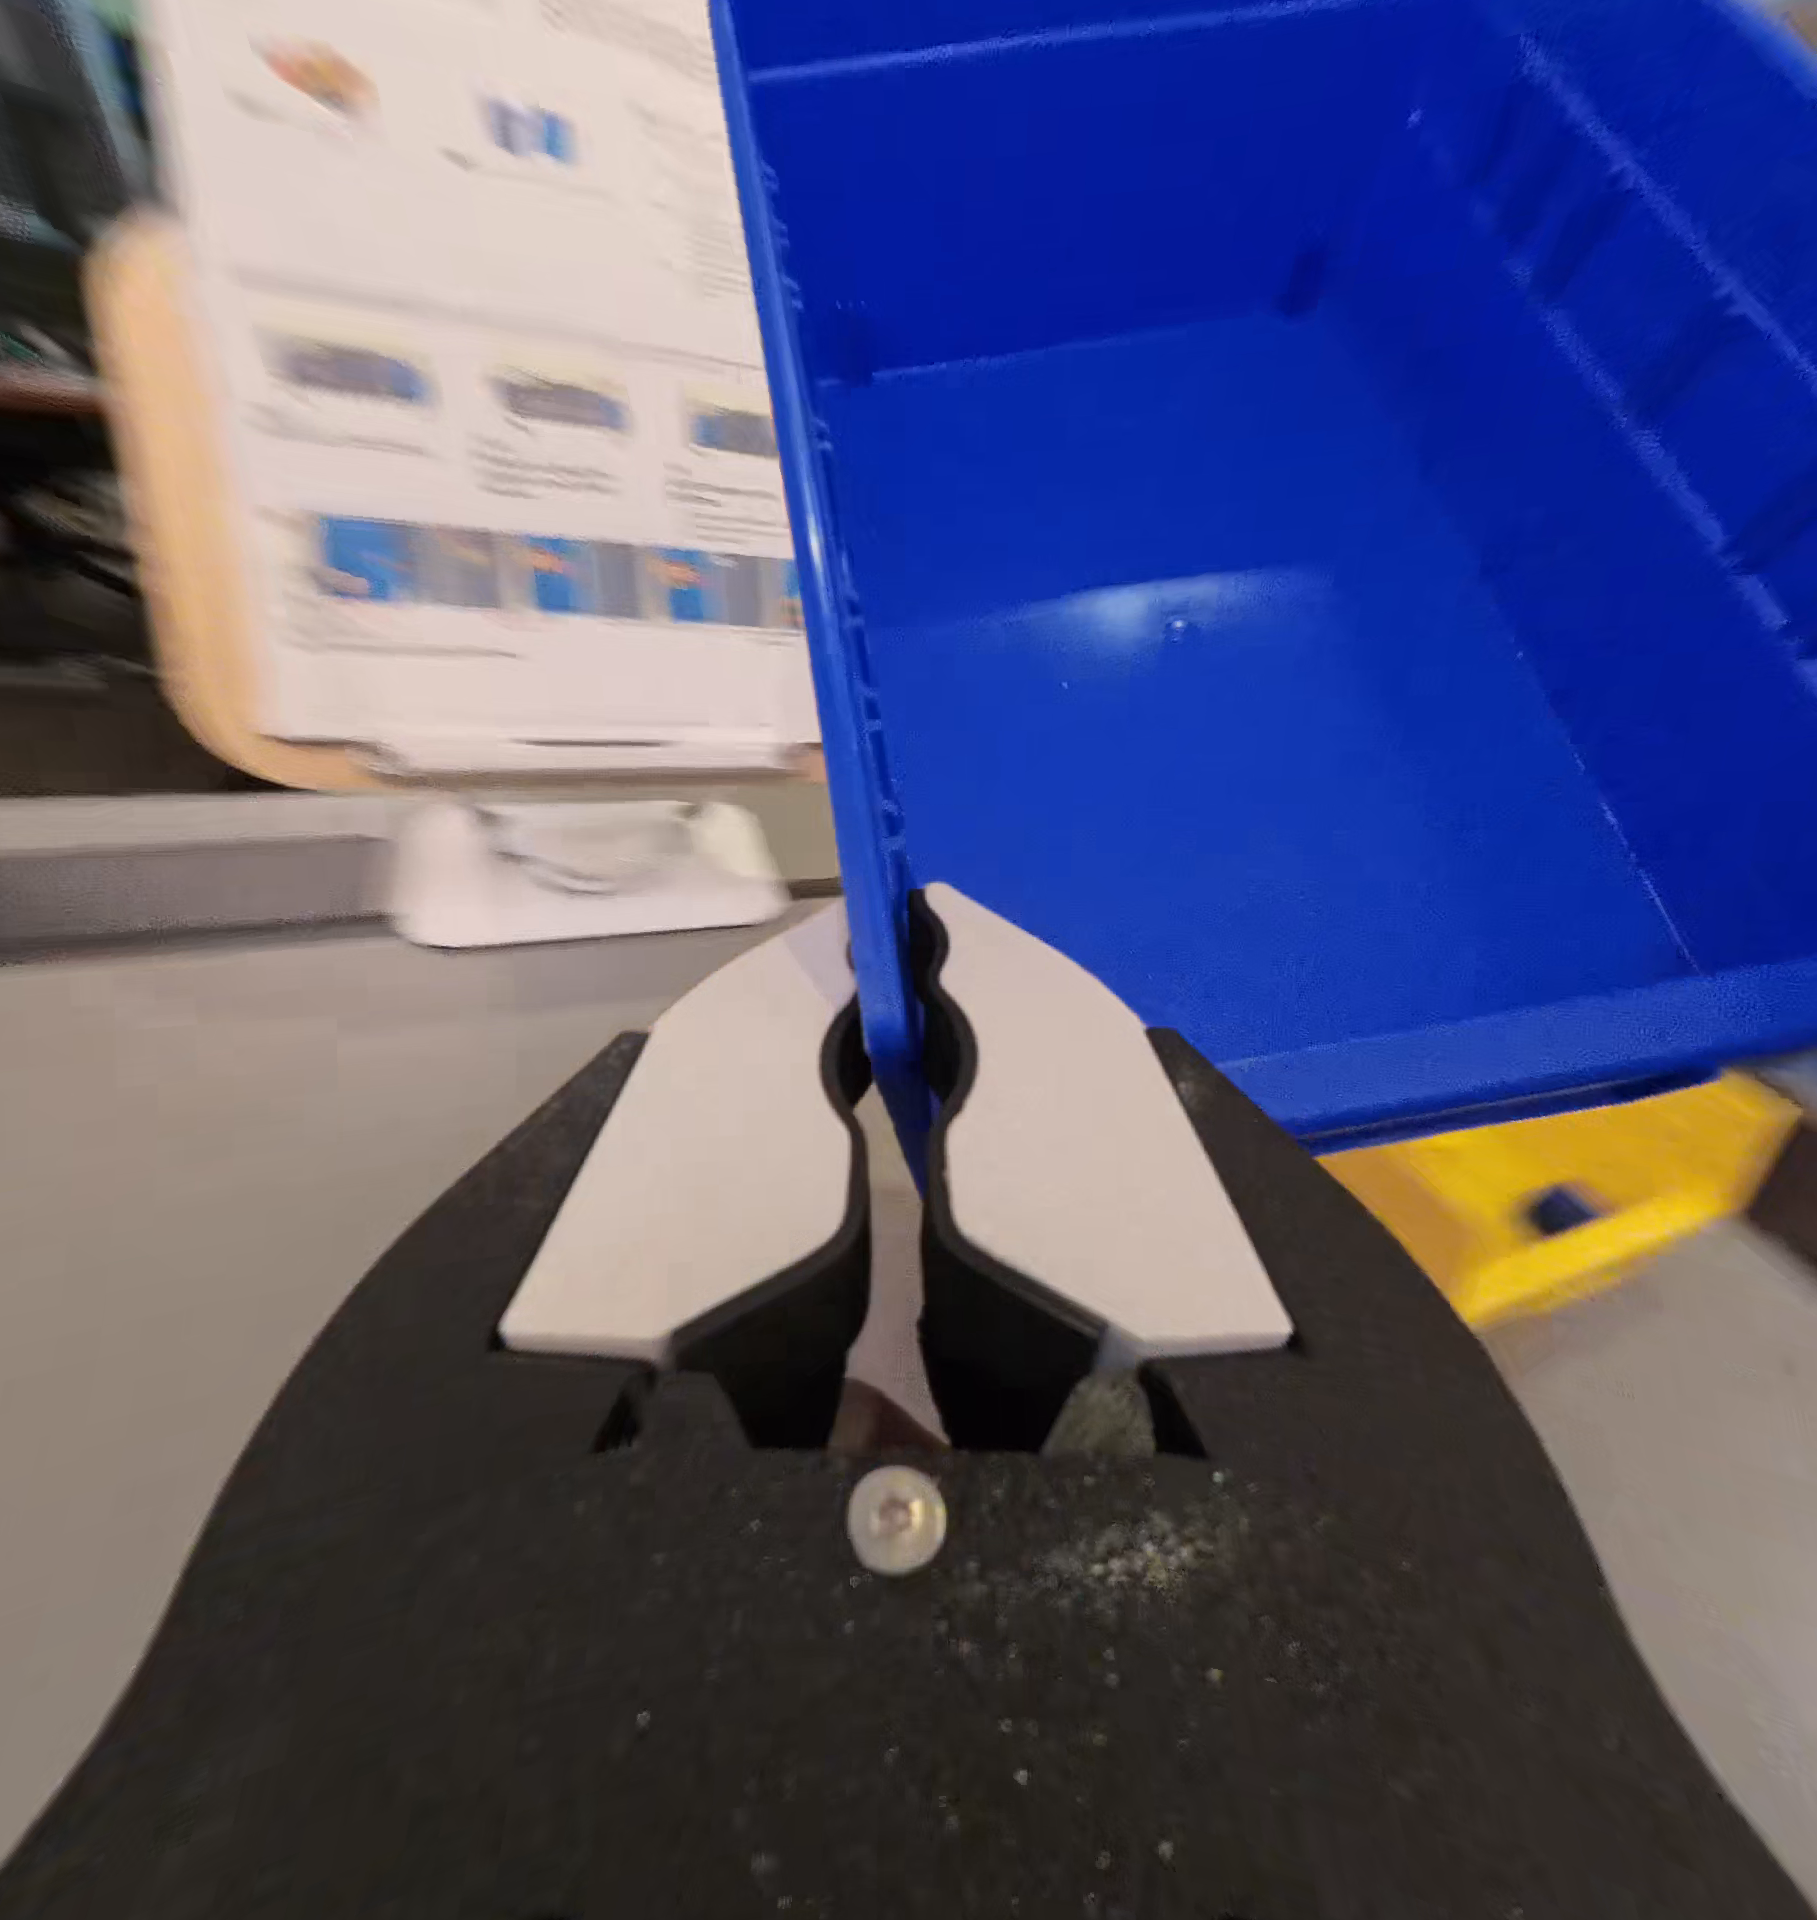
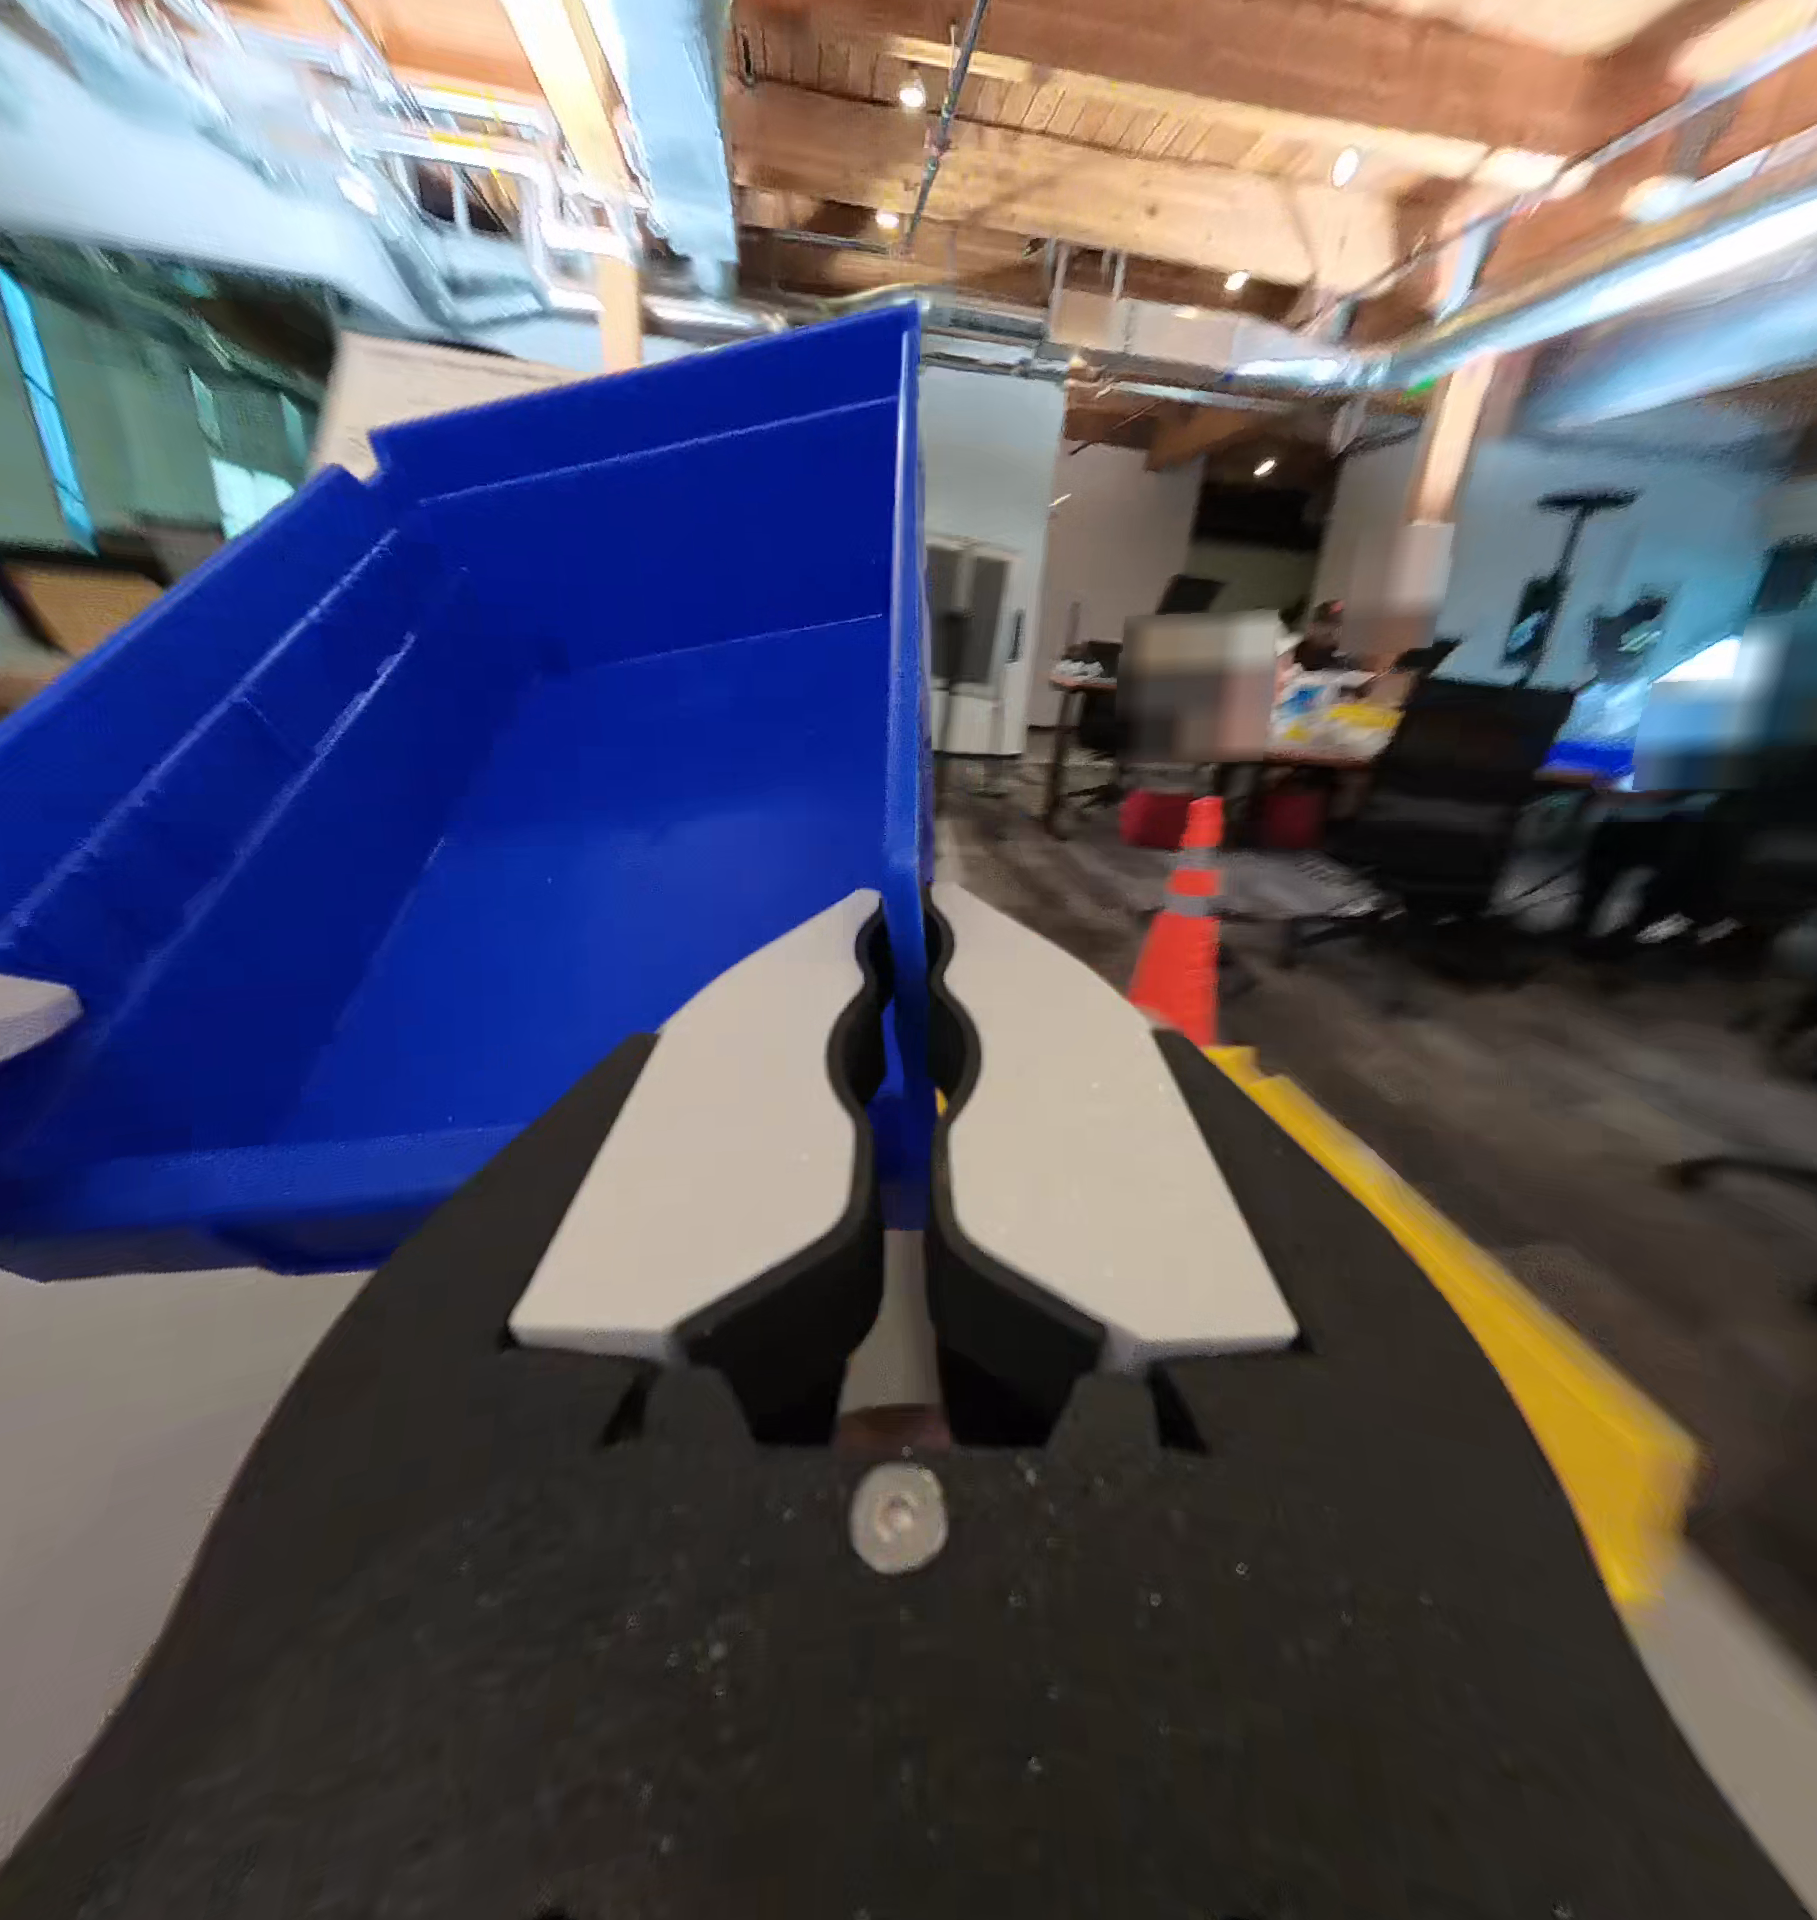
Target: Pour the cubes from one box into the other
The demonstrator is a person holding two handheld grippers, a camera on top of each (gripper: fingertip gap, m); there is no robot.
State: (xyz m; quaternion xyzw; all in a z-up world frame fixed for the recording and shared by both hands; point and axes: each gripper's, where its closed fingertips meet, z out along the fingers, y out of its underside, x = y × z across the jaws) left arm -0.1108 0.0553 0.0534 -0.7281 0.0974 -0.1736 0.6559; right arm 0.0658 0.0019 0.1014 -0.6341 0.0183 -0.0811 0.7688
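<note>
A blue box (image 1: 1299, 623) is held tilted in the air by both grippers, and its inside shows empty in both views. My left gripper (image 1: 891, 935) is shut on the box's left side wall. My right gripper (image 2: 909, 935) is shut on the box's right side wall (image 2: 909, 675). A yellow box (image 1: 1569, 1195) sits on the table below the blue box's lower edge, with a small blue cube (image 1: 1558, 1210) showing in it. The yellow box's rim (image 2: 1455, 1320) also shows in the right wrist view. The left gripper's fingertip (image 2: 0, 1013) shows at the left edge there.
A white instruction sheet on a wooden board (image 1: 488, 395) stands on a white holder (image 1: 582, 873) at the back of the grey table (image 1: 260, 1143). Beyond the table is an office floor with an orange cone (image 2: 1184, 925), chairs and desks.
</note>
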